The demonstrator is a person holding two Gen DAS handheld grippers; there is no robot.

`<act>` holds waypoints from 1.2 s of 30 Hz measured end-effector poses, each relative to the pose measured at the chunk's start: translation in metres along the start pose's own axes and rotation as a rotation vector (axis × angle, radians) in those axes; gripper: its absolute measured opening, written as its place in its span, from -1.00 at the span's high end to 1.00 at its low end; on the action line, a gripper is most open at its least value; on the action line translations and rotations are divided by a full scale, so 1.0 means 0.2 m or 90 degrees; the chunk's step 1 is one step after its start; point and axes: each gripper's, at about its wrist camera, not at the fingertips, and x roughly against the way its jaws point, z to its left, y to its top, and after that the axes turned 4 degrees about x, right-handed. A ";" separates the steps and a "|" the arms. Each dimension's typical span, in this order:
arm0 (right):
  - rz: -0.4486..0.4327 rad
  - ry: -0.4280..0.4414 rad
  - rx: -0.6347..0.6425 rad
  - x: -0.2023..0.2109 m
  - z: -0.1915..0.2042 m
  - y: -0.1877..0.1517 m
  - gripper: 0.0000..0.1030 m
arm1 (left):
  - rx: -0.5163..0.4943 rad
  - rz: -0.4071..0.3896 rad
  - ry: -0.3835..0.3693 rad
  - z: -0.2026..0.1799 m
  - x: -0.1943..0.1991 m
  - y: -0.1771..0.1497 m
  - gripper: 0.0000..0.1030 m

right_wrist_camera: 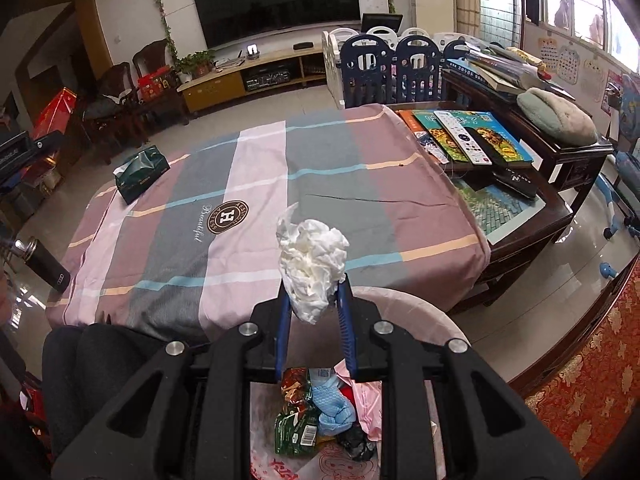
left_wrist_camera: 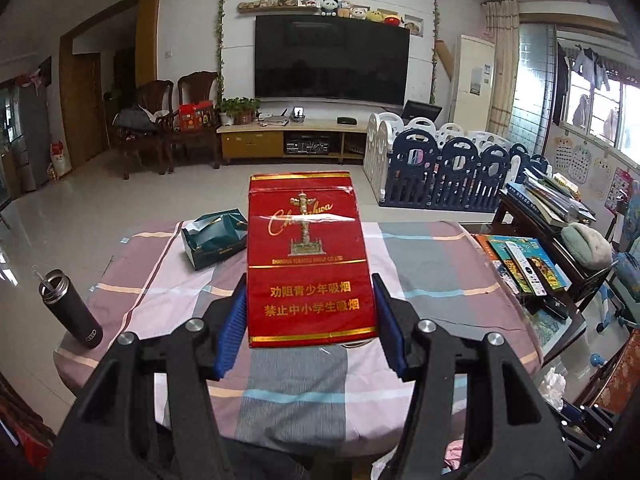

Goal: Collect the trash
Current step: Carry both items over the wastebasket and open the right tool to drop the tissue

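Blue pads (left_wrist_camera: 234, 320) of the left gripper (left_wrist_camera: 310, 312) clamped a red carton (left_wrist_camera: 308, 256) by its long edges, stiff and light. Right gripper (right_wrist_camera: 312, 300) pinched a soft, crushable tissue (right_wrist_camera: 312, 260) above the bin (right_wrist_camera: 420, 304).

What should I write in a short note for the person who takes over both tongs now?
Left tongs: shut on the red cigarette pack, held up above the table.
Right tongs: shut on a crumpled white tissue, over the rim of the trash bin.
Done: the bin already holds wrappers.
Left: drop the tissue, then the pack, into the bin. The green tissue packet and the black flask are near the table's far left side; probably not trash.
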 end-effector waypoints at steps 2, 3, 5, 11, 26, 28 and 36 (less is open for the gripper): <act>-0.003 -0.005 0.006 0.06 -0.01 -0.02 0.56 | 0.003 0.003 -0.011 -0.03 0.11 -0.05 -0.13; -0.003 -0.007 0.008 0.09 -0.01 -0.03 0.56 | 0.003 0.007 -0.018 -0.03 0.17 -0.10 -0.13; -0.007 -0.010 0.010 0.14 -0.03 -0.05 0.56 | -0.008 0.013 -0.026 -0.05 0.25 -0.17 -0.13; -0.021 -0.021 0.011 0.28 -0.08 -0.14 0.56 | -0.051 0.054 -0.055 -0.16 0.39 -0.35 -0.13; -0.018 -0.022 -0.017 0.34 -0.18 -0.16 0.56 | -0.114 0.105 -0.138 -0.38 0.42 -0.53 -0.13; -0.014 -0.020 -0.020 0.33 -0.18 -0.17 0.56 | -0.117 0.121 -0.148 -0.42 0.39 -0.56 -0.13; -0.007 -0.023 -0.025 0.33 -0.20 -0.17 0.56 | -0.136 0.148 -0.159 -0.47 0.34 -0.61 -0.13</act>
